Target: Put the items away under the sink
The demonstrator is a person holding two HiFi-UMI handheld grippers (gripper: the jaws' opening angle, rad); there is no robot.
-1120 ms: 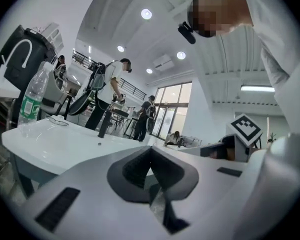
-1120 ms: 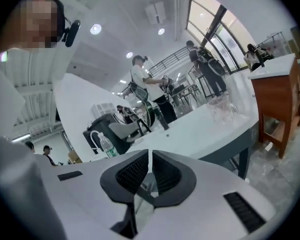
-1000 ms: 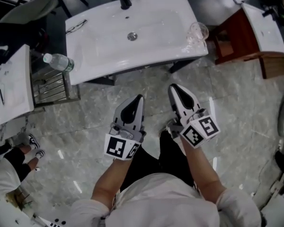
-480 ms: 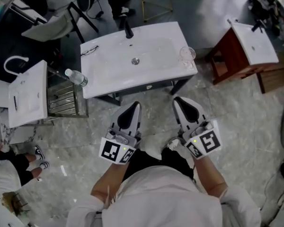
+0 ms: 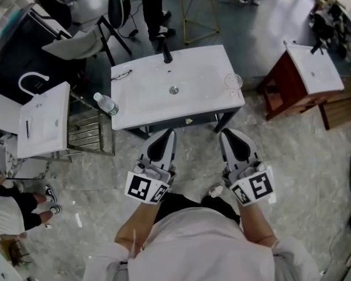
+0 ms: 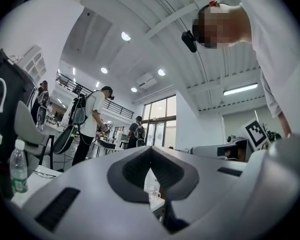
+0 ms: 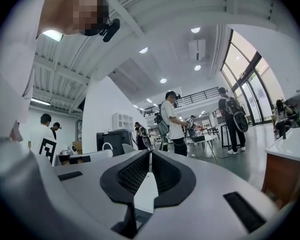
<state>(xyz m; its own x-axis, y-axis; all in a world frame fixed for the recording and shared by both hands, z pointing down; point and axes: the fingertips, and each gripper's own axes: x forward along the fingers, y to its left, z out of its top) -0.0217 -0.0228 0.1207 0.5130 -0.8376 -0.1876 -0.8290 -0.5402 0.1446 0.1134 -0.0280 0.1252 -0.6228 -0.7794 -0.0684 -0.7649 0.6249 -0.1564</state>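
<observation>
Items: water bottle (image 5: 106,104), drinking glass (image 5: 233,84) and eyeglasses (image 5: 121,74) are all sitting on top of the white sink counter (image 5: 199,101); none is lying underneath it yet.
Bottle: it is standing at the counter's left edge, well apart from the basin, probably the easiest thing for the left side to take.
Glass: it is standing upright near the right front corner, closest to the right side.
Eyeglasses: they are lying flat at the back left, beside the faucet (image 5: 167,55).
Left hand-held gripper (image 5: 165,136): it is hovering over the floor just short of the counter's front edge, its jaws meeting at the tips and gripping nothing.
Right hand-held gripper (image 5: 229,136): it is hanging level with the left one, its jaws likewise pressed together and carrying nothing.
Why held so: both are pointing at the counter side by side, seemingly a ready stance with no item chosen.
Under-sink space: it is showing only as a dark strip below the front edge; its inside is staying hidden from above.
Stage: the task is looking barely begun, and the jaws are needing to part before any pickup.
</observation>
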